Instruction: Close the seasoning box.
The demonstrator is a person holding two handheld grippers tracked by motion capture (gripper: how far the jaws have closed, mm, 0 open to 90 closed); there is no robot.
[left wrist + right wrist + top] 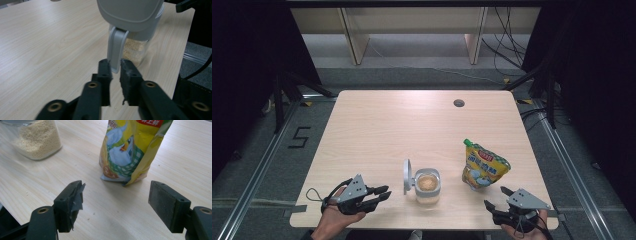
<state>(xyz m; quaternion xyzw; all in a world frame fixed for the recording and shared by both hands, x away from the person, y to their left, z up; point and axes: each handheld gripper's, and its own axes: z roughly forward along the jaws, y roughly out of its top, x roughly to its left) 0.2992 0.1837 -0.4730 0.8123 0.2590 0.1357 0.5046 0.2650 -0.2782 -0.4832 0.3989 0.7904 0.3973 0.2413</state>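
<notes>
Step in hand, by the look of it: left gripper (115,68) pinching the latch tab (115,48) of the open lid (406,176) on the grain jar (428,186), near centre of the table (377,125). Next move likely calls for swinging the lid shut. Right gripper (116,195) idle, gaping before the yellow pouch (130,147). Pinch clear in left gripper view; hidden from above.

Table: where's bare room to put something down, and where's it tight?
Free: the table's whole far half, from the jar and pouch back to the round hole; also the left side beyond the left gripper. Tight: the near edge, jar, pouch and right gripper close together.
</notes>
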